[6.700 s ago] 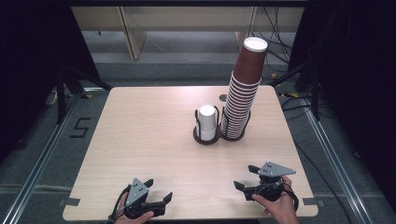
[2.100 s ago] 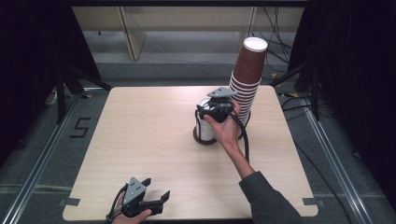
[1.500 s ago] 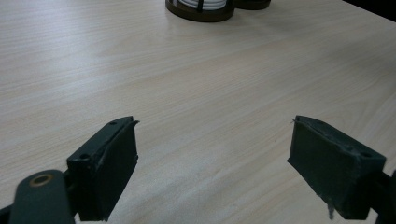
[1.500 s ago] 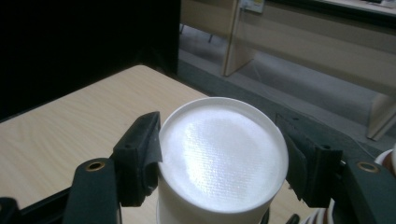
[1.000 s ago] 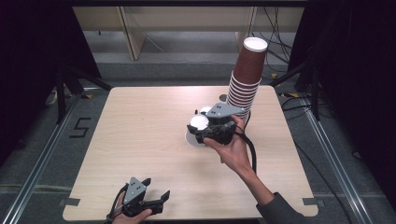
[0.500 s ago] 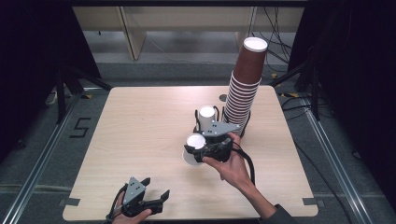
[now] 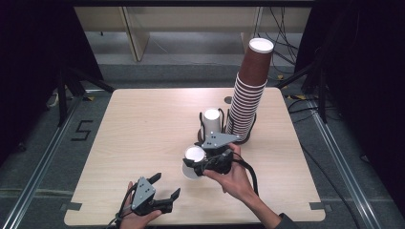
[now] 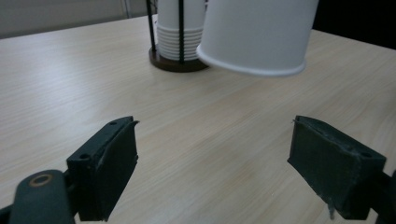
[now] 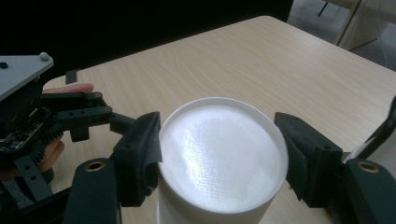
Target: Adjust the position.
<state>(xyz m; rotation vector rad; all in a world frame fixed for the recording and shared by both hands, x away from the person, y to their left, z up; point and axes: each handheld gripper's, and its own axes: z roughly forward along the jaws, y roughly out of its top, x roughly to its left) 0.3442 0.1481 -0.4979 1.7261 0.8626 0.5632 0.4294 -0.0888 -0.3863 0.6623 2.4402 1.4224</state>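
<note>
left gripper (image 7: 165, 192): near edge of the table (image 7: 119, 143), left of centre, person's hand under it. jaws stand apart w/ nothing between them, just bare wood in the gap in the left gripper view.
left hand (image 7: 136, 220): barely past the near table edge, wrapped round the gripper body.
white cup (image 7: 193, 162): upside down, base facing up, a bit right of centre and nearer than the racks. in the left gripper view the cup (image 8: 257, 35) hangs tilted w/ its rim clear of the wood, so it's in the air, not set down.
right gripper (image 7: 200, 168): clamped on that white cup, one pad each side of the wall just below the base. right gripper view has the pads (image 9: 140, 154) pressed on it, white base (image 9: 222, 149) in between. jaws as far in as the cup lets them.
right hand (image 7: 234, 176): behind the gripper, forearm coming in from the near right.
cup rack (image 7: 211, 125): farther back, wire holder on a dark round foot w/ a short white stack in it.
brown cup stack (image 7: 248, 98): just right of the rack, tall, leaning a little, white base on top. near the far right of the table.
</note>
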